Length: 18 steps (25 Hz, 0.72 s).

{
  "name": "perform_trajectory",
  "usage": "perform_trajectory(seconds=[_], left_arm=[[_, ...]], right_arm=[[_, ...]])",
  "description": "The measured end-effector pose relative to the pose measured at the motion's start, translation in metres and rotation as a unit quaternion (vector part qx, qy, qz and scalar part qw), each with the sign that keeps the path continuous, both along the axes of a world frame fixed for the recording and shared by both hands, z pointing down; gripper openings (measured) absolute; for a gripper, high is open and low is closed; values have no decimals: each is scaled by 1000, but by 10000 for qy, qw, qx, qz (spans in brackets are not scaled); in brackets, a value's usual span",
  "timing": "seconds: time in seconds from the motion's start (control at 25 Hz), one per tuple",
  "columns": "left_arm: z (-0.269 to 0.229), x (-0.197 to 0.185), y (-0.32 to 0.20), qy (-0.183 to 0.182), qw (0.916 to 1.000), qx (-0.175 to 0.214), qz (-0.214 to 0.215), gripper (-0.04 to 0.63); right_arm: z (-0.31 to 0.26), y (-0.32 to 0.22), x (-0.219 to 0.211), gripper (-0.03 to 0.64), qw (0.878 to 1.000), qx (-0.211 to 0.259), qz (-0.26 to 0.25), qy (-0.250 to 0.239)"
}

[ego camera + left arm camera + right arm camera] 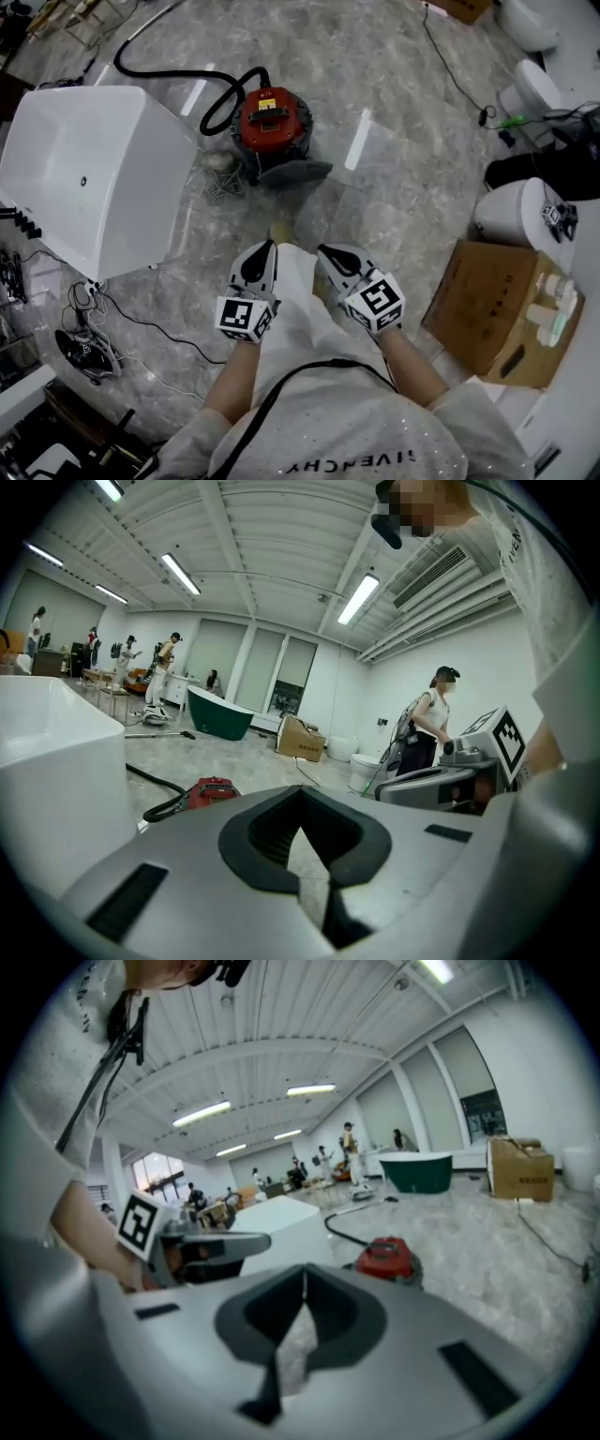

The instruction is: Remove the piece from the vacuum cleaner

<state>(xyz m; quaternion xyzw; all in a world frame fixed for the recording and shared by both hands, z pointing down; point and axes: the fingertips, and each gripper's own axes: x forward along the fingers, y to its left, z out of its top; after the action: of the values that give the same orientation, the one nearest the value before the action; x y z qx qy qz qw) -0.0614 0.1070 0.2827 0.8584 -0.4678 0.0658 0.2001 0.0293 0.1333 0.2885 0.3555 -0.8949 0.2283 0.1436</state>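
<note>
Gripping nothing, left gripper [271, 247] and right gripper [322, 250] are closed.

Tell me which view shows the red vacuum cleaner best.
The head view: the red vacuum cleaner shows whole, from above. The left gripper view catches only a small red sliver; the right gripper view shows it small, side-on.

It was a big workshop hall: white bathtub [84, 178], toilets [530, 84], cardboard box [497, 309], marble floor [394, 141], ceiling strip lights [361, 597].
</note>
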Motion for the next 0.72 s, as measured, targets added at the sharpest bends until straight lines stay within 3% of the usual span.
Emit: perform_trajectory(seconds=[0.72], left_arm=[[59, 1, -141, 31, 9974, -520, 501, 23]], right_arm=[[51, -136, -30, 14, 9984, -522, 21, 194]])
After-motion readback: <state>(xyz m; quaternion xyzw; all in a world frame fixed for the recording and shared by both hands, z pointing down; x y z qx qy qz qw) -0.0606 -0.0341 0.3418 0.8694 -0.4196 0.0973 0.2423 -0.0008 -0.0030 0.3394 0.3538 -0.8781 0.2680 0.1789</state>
